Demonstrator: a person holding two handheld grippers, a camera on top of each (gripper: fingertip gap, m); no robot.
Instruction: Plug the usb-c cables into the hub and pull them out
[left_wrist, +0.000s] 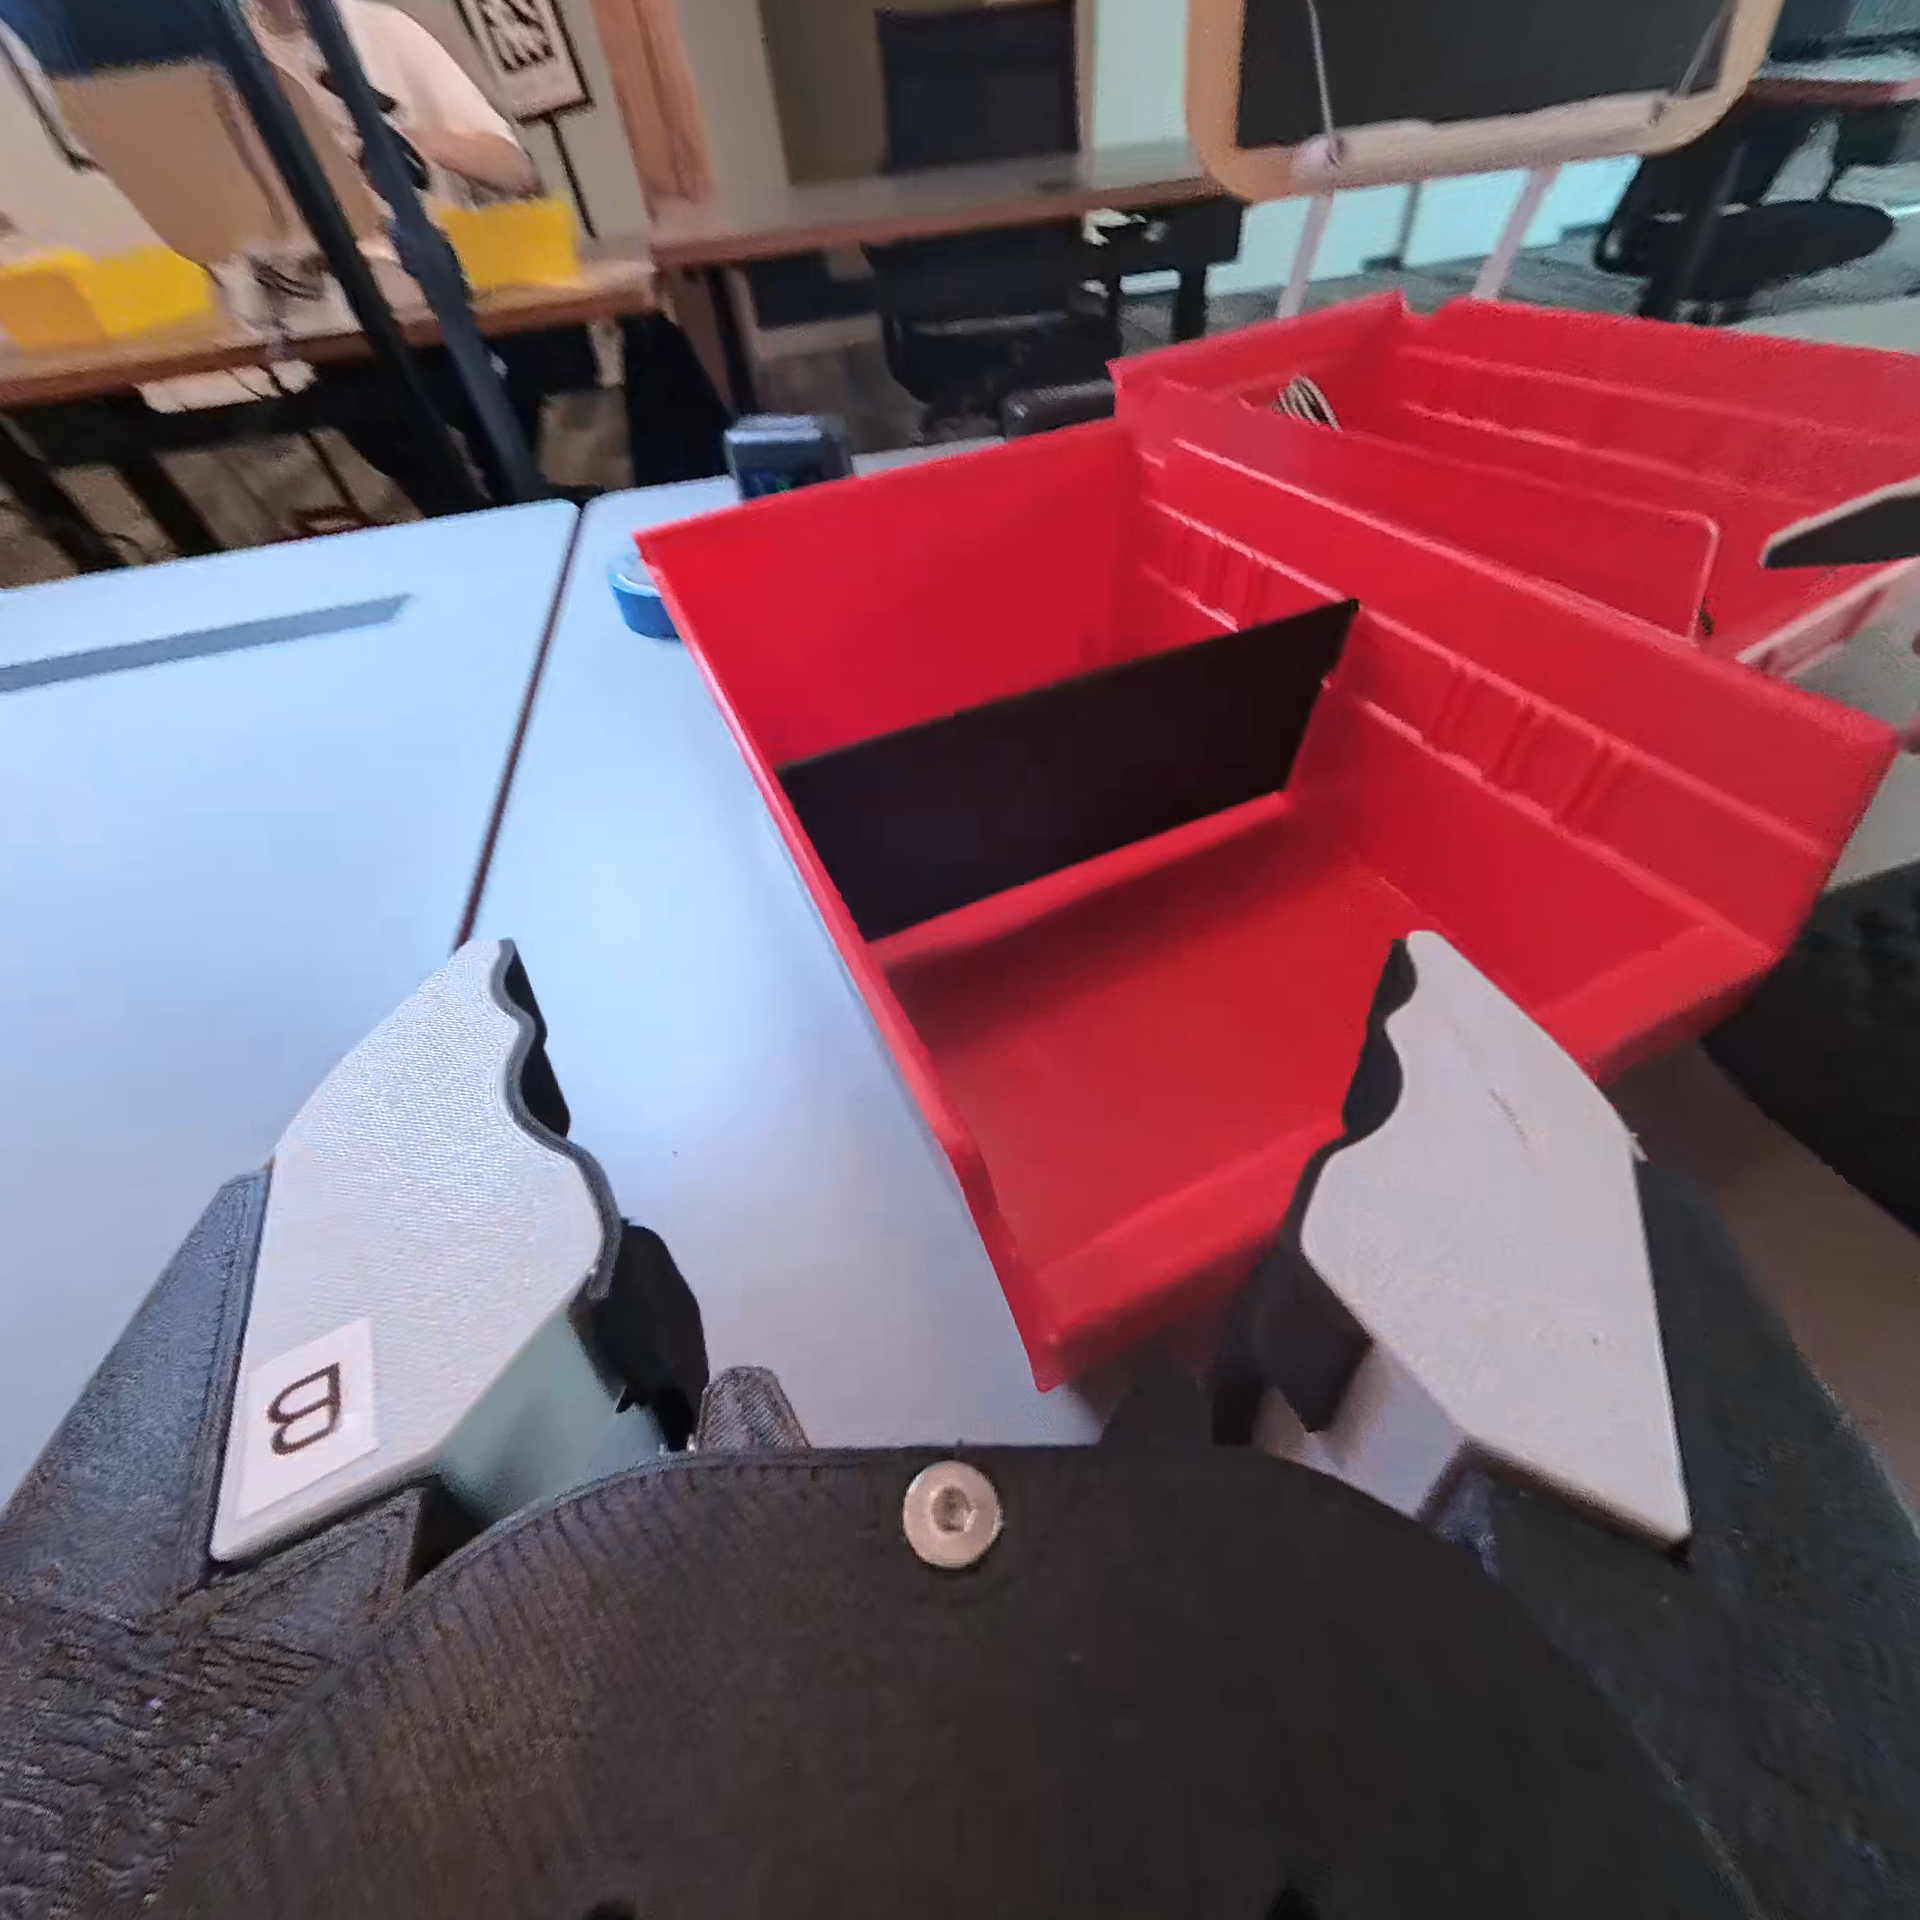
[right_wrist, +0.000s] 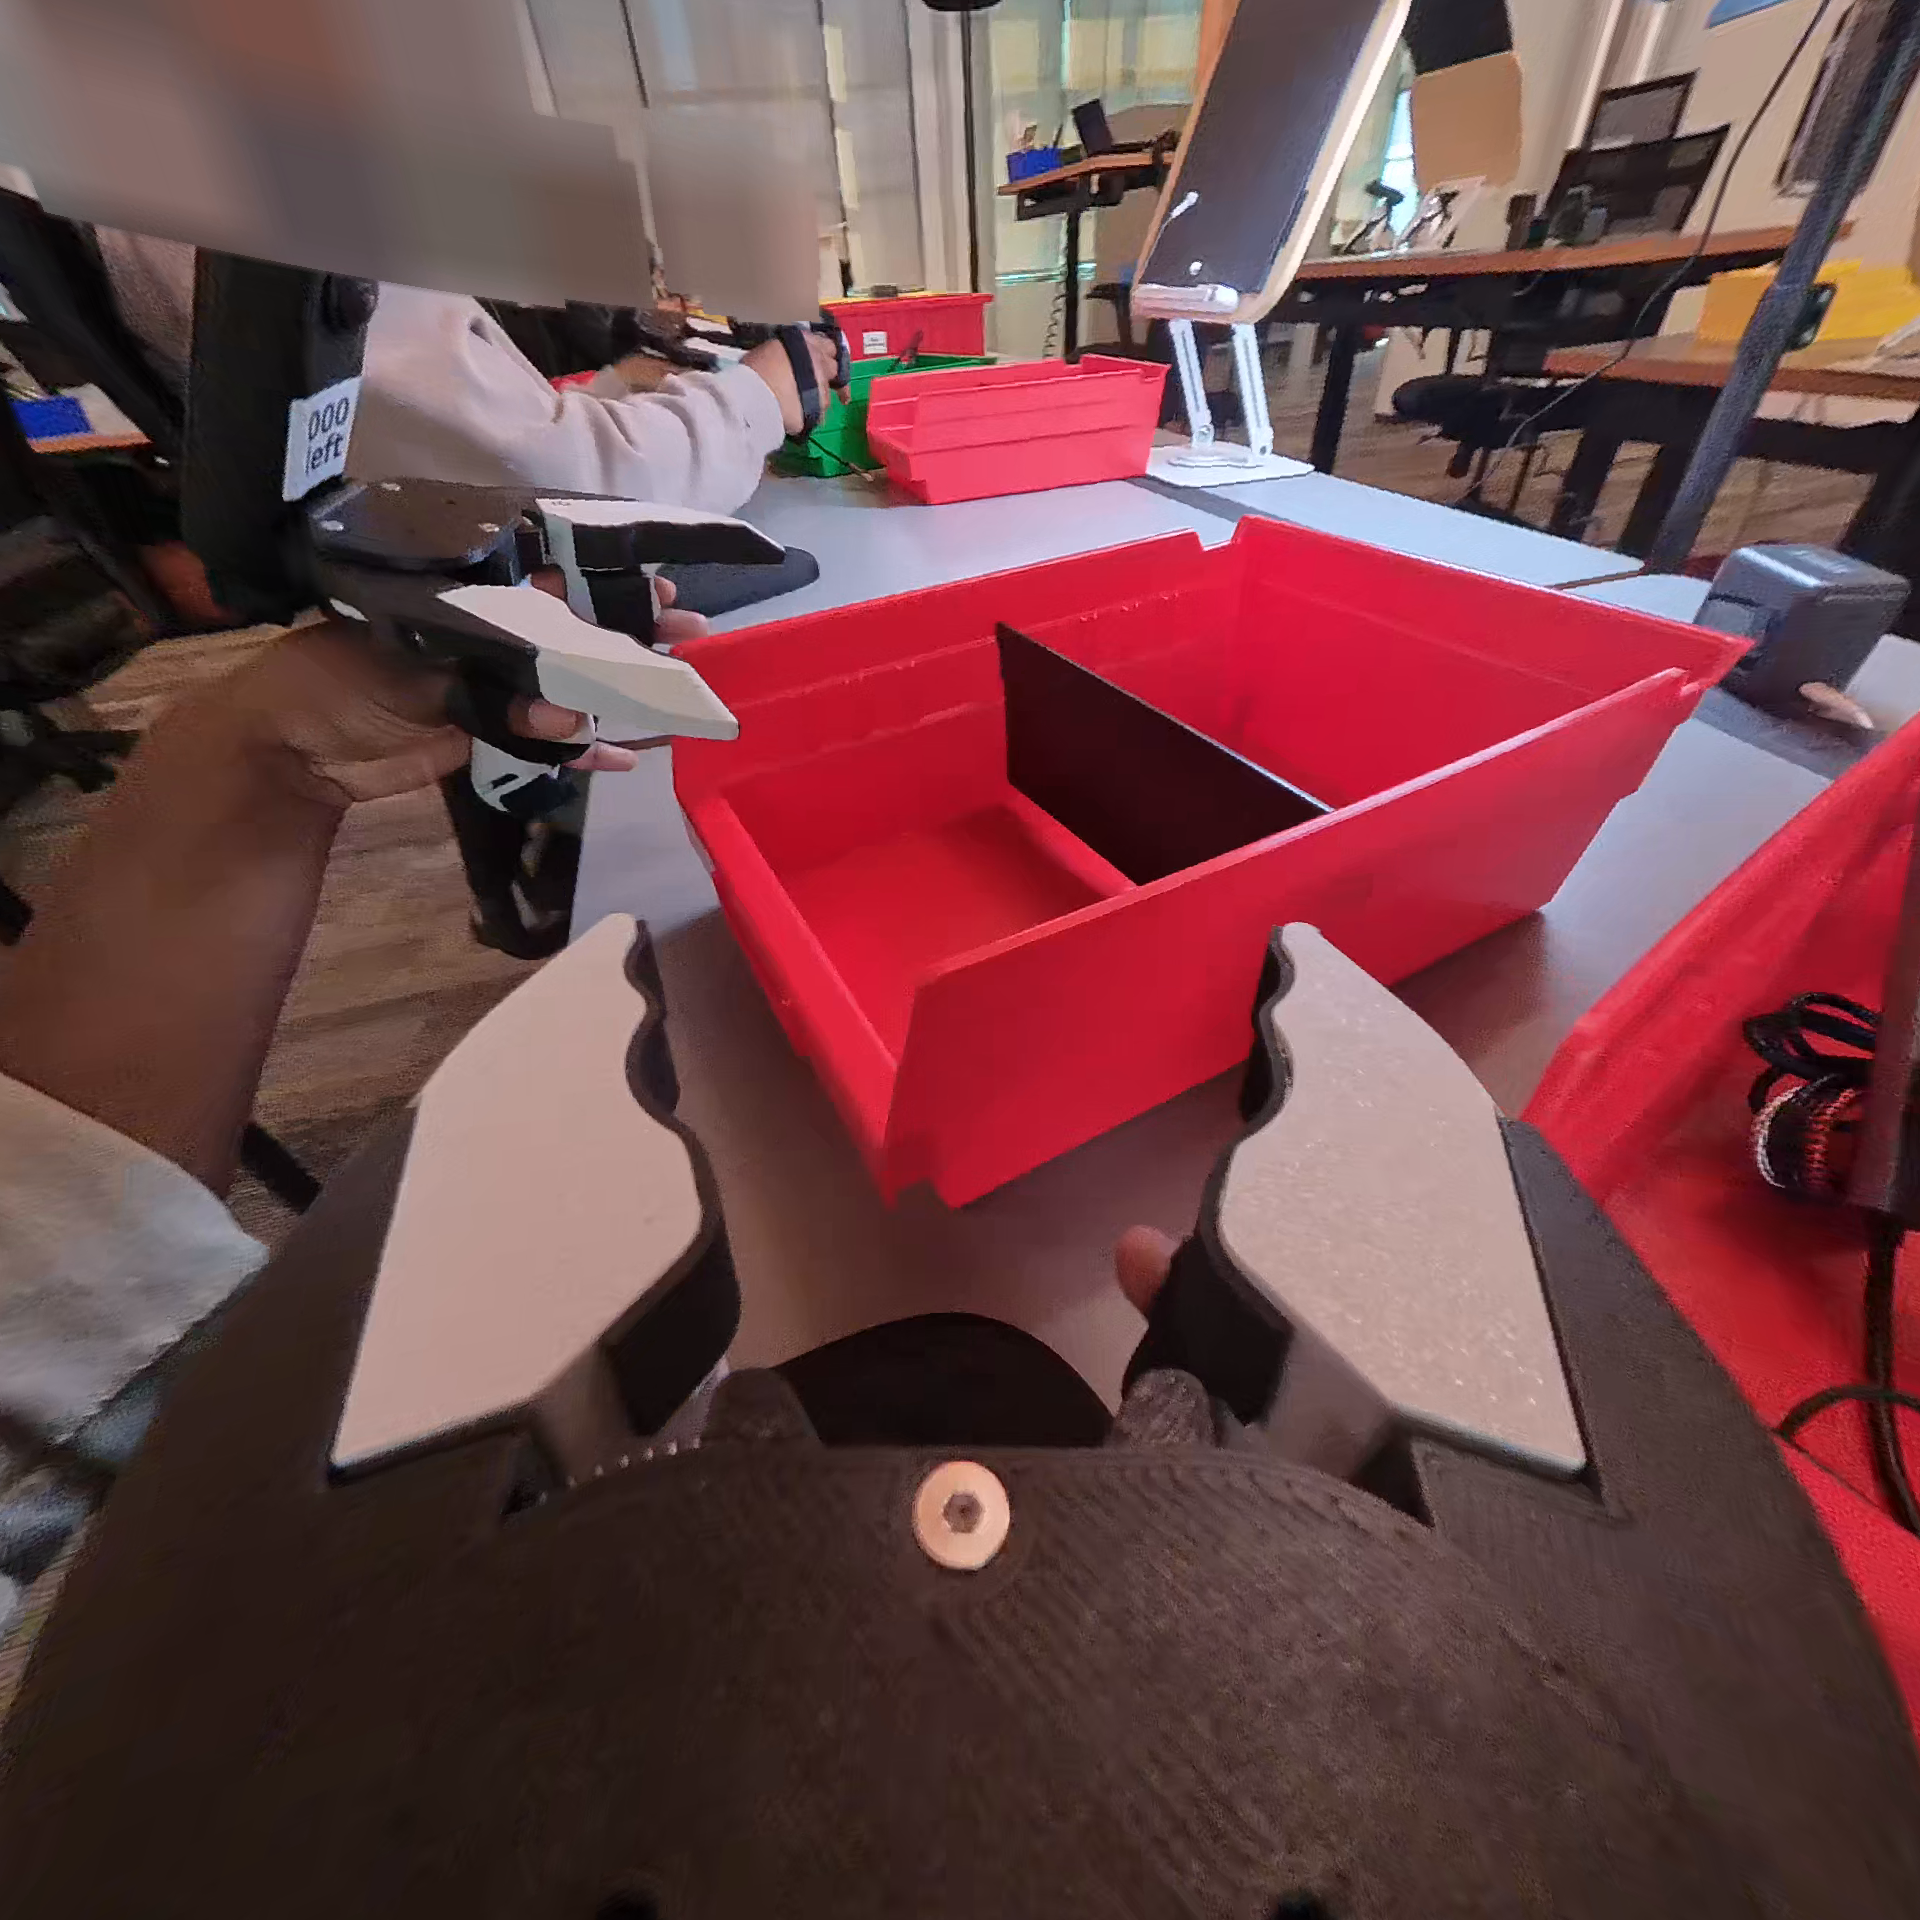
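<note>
- Two grippers, left gripper (left_wrist: 956, 1049) and right gripper (right_wrist: 961, 1029), fingers apart, empty.
- Right wrist view only: braided cables (right_wrist: 1808, 1101) inside second red bin (right_wrist: 1704, 997); hub unseen.
- Divided red bin (left_wrist: 935, 613) on grey table (left_wrist: 260, 831); office desks behind.

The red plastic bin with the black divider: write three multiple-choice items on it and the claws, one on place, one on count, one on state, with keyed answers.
1. Where does the red plastic bin stand?
A. on the grey tabletop
B. on the floor
C. on a chair

2. How many compartments does the black flat divider panel make in it?
A. two
B. three
C. four

3. How is the left claw?
A. shut on a cable
B. open, holding nothing
C. shut on the divider

Answers:
1. A, its base sits on the tabletop in both views.
2. A, a single panel splits the bin crosswise.
3. B, its fingers stand wide apart with only table and bin between them; the right claw is open too.
</note>
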